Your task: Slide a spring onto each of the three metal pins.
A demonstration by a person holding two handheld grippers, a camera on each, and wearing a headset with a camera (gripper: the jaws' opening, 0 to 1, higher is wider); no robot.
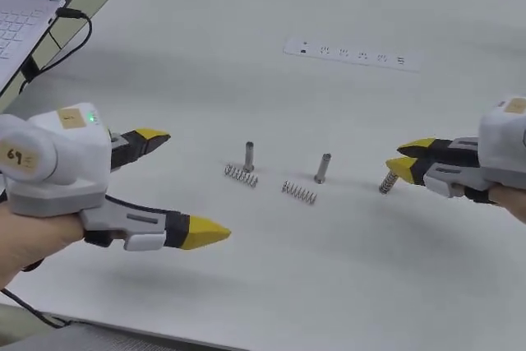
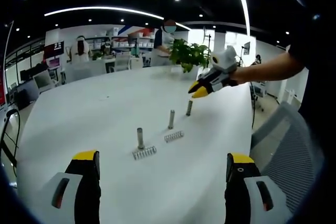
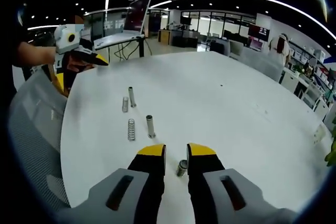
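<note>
metal pins upright, loose springs flat

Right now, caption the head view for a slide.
Left gripper open, right gripper at a standing spring, two springs beside pins.

Left gripper: white-grey housing, black jaws, pointed yellow tips; tan stickers, one handwritten "69"; small green light. Right gripper: same colours, one tan sticker.
</note>
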